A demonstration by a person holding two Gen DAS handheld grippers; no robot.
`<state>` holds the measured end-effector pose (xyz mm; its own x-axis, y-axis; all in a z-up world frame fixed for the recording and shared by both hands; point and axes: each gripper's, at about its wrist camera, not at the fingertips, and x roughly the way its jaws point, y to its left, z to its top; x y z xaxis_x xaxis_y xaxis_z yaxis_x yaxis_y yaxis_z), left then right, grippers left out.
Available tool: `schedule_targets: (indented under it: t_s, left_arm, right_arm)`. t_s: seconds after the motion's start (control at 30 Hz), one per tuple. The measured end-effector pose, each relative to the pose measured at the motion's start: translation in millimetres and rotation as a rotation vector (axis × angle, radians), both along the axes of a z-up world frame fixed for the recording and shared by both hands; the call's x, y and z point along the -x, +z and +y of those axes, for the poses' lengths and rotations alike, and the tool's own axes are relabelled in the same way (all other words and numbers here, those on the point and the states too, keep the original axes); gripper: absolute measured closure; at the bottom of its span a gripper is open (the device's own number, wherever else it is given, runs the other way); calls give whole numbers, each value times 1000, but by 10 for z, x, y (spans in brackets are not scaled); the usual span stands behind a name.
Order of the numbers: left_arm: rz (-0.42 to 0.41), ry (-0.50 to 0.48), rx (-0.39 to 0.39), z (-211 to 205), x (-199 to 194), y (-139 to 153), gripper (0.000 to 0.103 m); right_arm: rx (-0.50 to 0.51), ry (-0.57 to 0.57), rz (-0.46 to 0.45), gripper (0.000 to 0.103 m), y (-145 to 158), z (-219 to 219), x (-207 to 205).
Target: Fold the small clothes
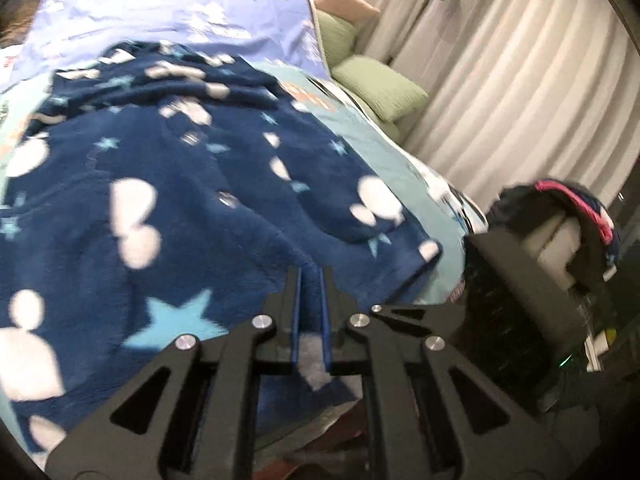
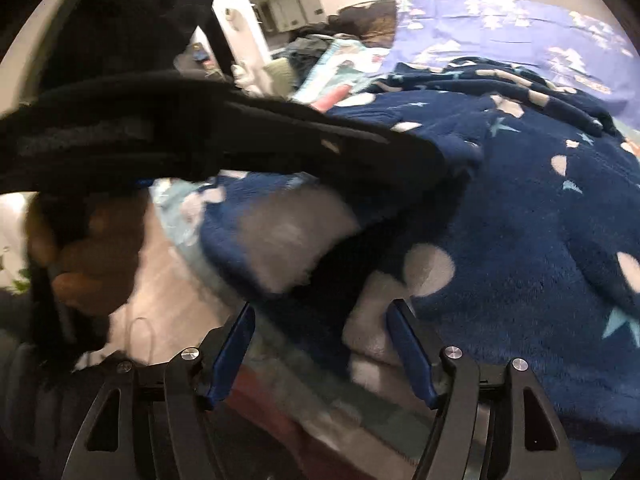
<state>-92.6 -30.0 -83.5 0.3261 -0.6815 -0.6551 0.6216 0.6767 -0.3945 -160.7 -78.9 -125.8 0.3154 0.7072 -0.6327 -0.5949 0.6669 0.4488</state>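
Note:
A dark blue fleece garment [image 1: 192,184] with white blobs and light blue stars lies spread on the bed. My left gripper [image 1: 311,276] sits low over its near edge with the blue fingers narrowly apart and fleece between them. In the right wrist view the same garment [image 2: 520,208] fills the right side. My right gripper [image 2: 320,312] is open, its blue fingers wide apart above the garment's near hem. A lifted flap of the fleece [image 2: 288,236] shows its grey-white inside. The left gripper's dark body and the hand on it [image 2: 92,256] are at the left.
The bed has a light blue patterned sheet [image 1: 160,4] and green pillows [image 1: 376,84] at its head. White curtains [image 1: 520,92] hang to the right. The right hand's device [image 1: 560,248] sits at the bed's right edge. A pile of clothes [image 2: 320,52] lies far back.

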Motion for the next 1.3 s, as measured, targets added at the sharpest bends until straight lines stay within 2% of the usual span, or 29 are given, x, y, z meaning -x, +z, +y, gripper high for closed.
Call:
schedule_targets:
  t_s: [0.03,0.1,0.2,0.27,0.33,0.4,0.47,0.53,0.6,0.67,0.73,0.8,0.9,0.97,1.07,1.13,1.17,1.2,1.27,1.3]
  left_arm:
    - [29,-33,1,-51,-12,-67,93]
    - [91,-77,2,-129,-29,-199,93]
    - [127,-55,-53,-172,-29,-390,93]
    - [118,-54,-28,-94,38,-323,93]
    - [71,-43,-3,69,146,-145,80]
    - [-3,16,3,290,253,49,43]
    - [-111,161,-13,646,353,239,29]
    - [-174,300,-55,1000,407,317,28]
    - [-174,411,-87,1322,438,286,26]
    - [-112,515,-108,1657,463,147,25]
    - [-37,568,-102,1858,493,-12,25]
    - [31,572,-64,1971,533,-174,25]
    - [90,516,-7,1912,556,-340,25]
    - [100,502,-22,1842,528,-419,25]
    - [53,494,-48,1744,529,-424,25]
    - [68,490,-19,1744,505,-415,27]
    - [85,490,8,1768,505,-418,37]
    - [94,491,13,1754,456,-423,57]
    - [126,503,10,1769,404,-457,74]
    - [136,510,21,1776,379,-467,76]
  right_arm:
    - [-47,19,38,34,13,-114,31]
    - [-63,-20,55,34,50,-327,100]
    - [-73,-184,38,34,168,-786,200]
    - [-95,-342,12,34,287,-1157,252]
    - [-80,-480,-17,33,373,-1422,262]
    - [-40,-595,-27,33,401,-1623,245]
    - [-31,-657,5,33,343,-1774,177]
    - [-49,-688,49,33,225,-1865,134]
    - [-65,-701,78,33,128,-1899,106]
    - [-73,-701,102,31,37,-1911,122]
    - [-62,-703,122,24,-53,-1898,64]
    - [-59,-706,136,20,-127,-1892,66]
    - [-77,-715,135,19,-171,-1910,79]
    - [-93,-721,133,18,-179,-1928,62]
    - [-113,-714,127,18,-185,-1943,99]
    - [-113,-705,123,18,-198,-1938,109]
    - [-110,-703,122,18,-198,-1935,94]
    - [-104,-697,120,18,-208,-1924,72]
    - [-100,-691,110,17,-213,-1901,20]
    - [-104,-689,107,17,-219,-1894,-34]
